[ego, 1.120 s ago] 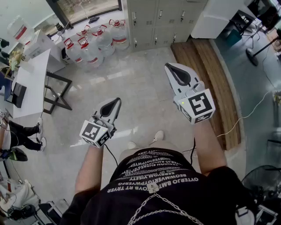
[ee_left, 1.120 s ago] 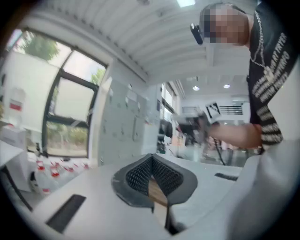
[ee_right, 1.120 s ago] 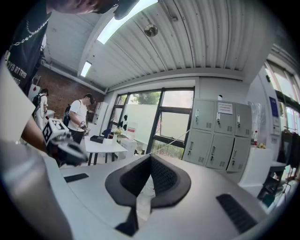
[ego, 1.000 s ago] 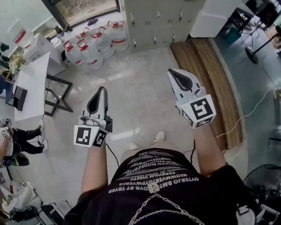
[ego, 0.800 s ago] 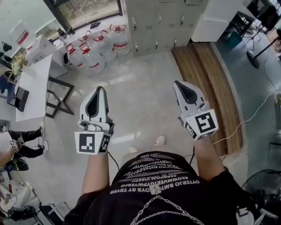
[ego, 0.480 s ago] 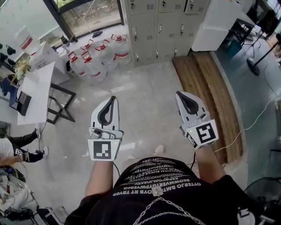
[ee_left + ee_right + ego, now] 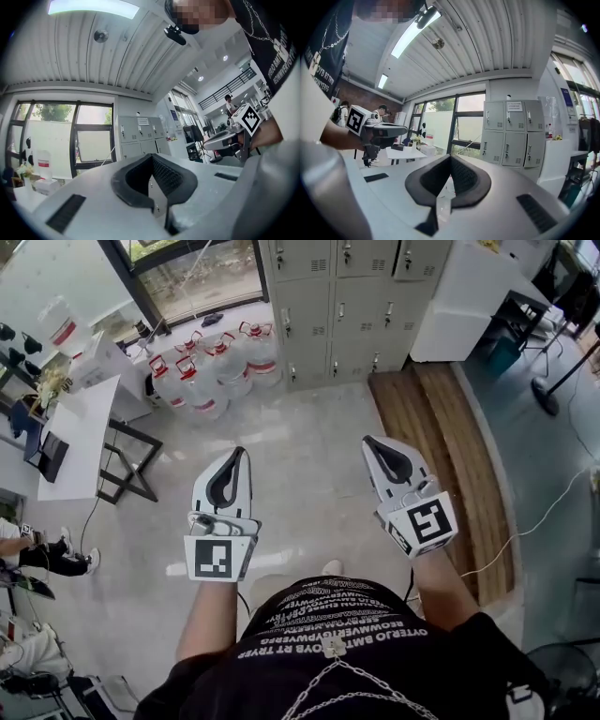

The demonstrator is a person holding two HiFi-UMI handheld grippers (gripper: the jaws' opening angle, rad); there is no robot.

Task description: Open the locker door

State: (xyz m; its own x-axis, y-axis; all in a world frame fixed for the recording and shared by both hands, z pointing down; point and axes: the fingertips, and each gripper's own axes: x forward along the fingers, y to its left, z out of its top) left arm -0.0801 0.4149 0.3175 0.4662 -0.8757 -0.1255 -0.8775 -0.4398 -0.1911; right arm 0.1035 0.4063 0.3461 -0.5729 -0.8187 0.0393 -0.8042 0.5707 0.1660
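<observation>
**Lockers Seen Far From Closed Grippers**

The grey metal lockers point(image 7: 337, 296), flat doors shut, were seen against the far wall, well apart from both grippers. The left gripper point(image 7: 238, 454) and right gripper point(image 7: 369, 441) were held closed on nothing, ribbed dark pads point(image 7: 166, 176) together. Clear red-capped water jugs point(image 7: 211, 367) were grouped beside the lockers.

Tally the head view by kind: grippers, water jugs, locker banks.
Grippers: 2, the left gripper and the right gripper, both shut and empty
Water jugs: 5 seen, packed tight by the window
Locker banks: 1
Total: 8
</observation>
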